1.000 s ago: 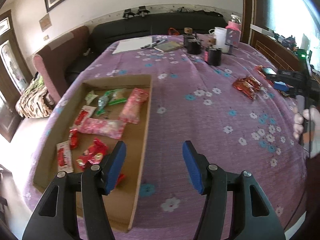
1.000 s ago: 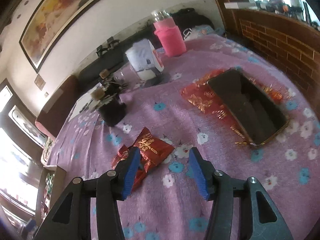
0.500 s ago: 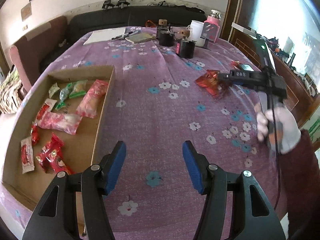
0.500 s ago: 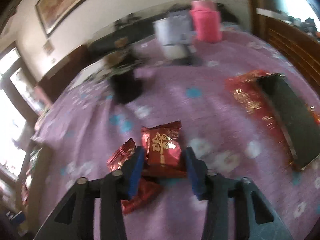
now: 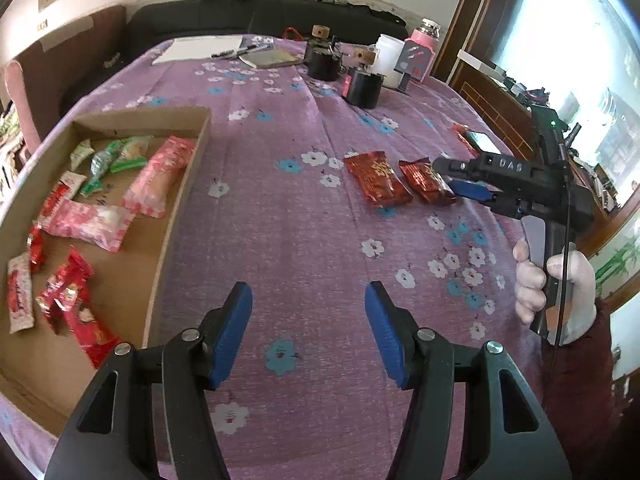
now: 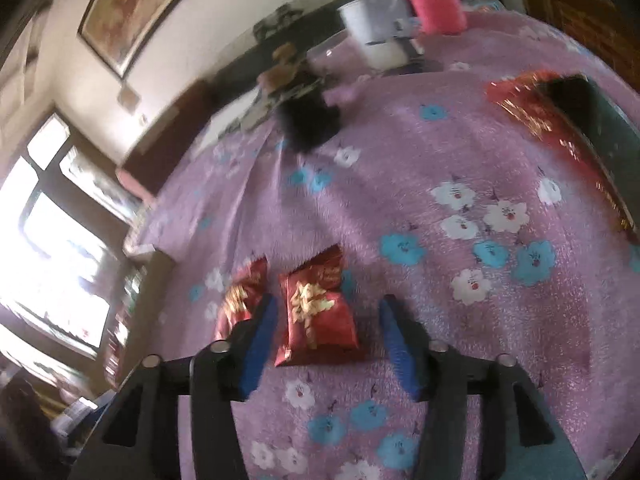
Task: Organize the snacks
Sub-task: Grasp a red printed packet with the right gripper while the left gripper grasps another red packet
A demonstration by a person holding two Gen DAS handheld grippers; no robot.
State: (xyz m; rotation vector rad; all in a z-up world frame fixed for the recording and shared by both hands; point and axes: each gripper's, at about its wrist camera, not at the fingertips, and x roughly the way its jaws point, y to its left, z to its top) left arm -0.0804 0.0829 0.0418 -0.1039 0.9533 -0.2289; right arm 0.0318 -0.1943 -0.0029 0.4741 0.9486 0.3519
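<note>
Two red snack packets lie side by side on the purple flowered cloth. The nearer one (image 6: 316, 312) lies between the open fingers of my right gripper (image 6: 326, 340), untouched by the pads; it also shows in the left wrist view (image 5: 426, 186). The other packet (image 6: 240, 300) (image 5: 376, 182) lies just left of it. My left gripper (image 5: 308, 332) is open and empty, hovering over bare cloth beside the cardboard tray (image 5: 180, 208). The tray holds several snacks: red, pink and green packets. My right gripper (image 5: 460, 184) shows in the left wrist view at the packets.
Black jars (image 5: 362, 86), a white cup (image 5: 388, 58), a pink bottle (image 5: 420, 52), a notebook and pens stand at the table's far end. A phone on a red envelope (image 6: 592, 128) lies right of the packets. A sofa runs behind the table.
My right gripper opened, and the red packet that lay between its closer fingers now lies flat between its open fingers. The left wrist view drew back and swung, bringing the packets nearer the middle.
</note>
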